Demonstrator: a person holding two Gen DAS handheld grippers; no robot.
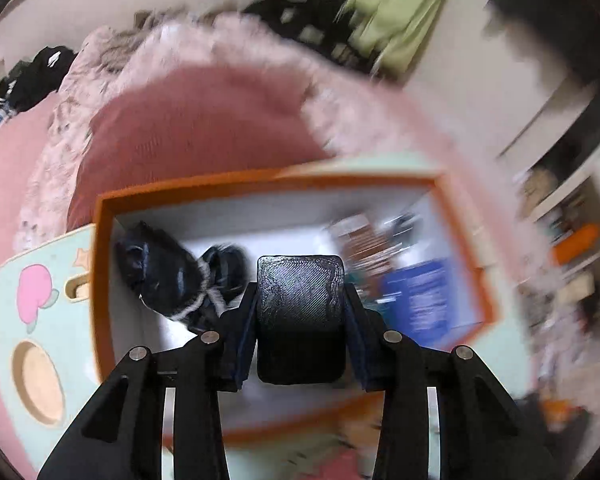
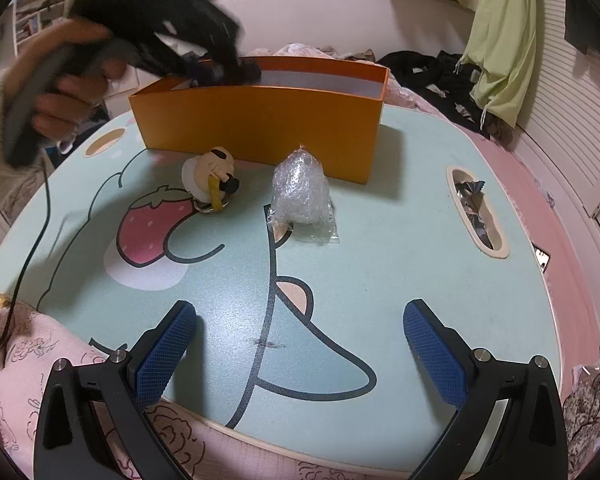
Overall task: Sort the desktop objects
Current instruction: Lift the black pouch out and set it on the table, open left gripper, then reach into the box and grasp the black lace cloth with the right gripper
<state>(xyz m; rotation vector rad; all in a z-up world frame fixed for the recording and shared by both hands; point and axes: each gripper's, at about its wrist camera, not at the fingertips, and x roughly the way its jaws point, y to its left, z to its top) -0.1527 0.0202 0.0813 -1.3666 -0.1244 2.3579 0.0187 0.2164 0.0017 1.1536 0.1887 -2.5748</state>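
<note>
My left gripper [image 1: 300, 304] is shut on a black rounded block [image 1: 300, 280], held over the inside of the orange box [image 1: 260, 188]. In the box lie a dark fuzzy item [image 1: 168, 272], a blue packet [image 1: 424, 300] and a brownish item, all blurred. In the right wrist view a hand [image 2: 60, 92] holds the left gripper [image 2: 220, 64] over the left end of the orange box [image 2: 260, 128]. In front of the box stand a white figure keychain [image 2: 210, 176] and a bubble-wrap bundle [image 2: 300, 196]. My right gripper [image 2: 300, 356] is open and holds nothing, low over the table's near edge.
The box stands at the far side of a light green cartoon-print table [image 2: 380, 280] set on pink bedding. A slot [image 2: 474, 208] at the table's right holds foil wrappers. Dark clothes and a green garment [image 2: 504, 40] lie beyond it.
</note>
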